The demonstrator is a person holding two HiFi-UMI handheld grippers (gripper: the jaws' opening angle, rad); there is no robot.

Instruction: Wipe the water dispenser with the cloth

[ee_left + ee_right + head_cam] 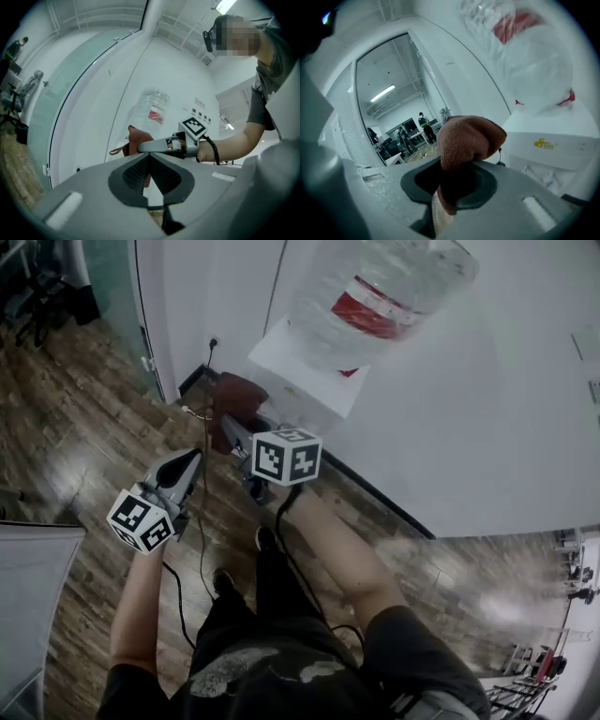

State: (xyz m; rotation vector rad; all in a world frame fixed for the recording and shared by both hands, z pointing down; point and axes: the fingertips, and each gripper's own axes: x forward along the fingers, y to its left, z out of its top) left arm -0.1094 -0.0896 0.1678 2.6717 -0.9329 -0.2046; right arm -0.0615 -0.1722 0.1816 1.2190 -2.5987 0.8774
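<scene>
The white water dispenser [314,367] stands against the wall with a clear bottle [380,282] bearing a red label on top; both also fill the right of the right gripper view, the dispenser [555,140] and the bottle [529,51]. A brown cloth [468,138] bulges from my right gripper [454,164], which is shut on it. In the head view the cloth [239,395] hangs just left of the dispenser's side, at the right gripper [232,427]. My left gripper [190,465] sits lower left, shut and empty [149,157], aimed at the cloth [137,138].
A glass partition [103,296] stands to the left on the wooden floor [84,446]. A wall socket [213,341] with a cord sits low beside the dispenser. Cables trail from both grippers. Distant people and desks [405,133] show through the glass.
</scene>
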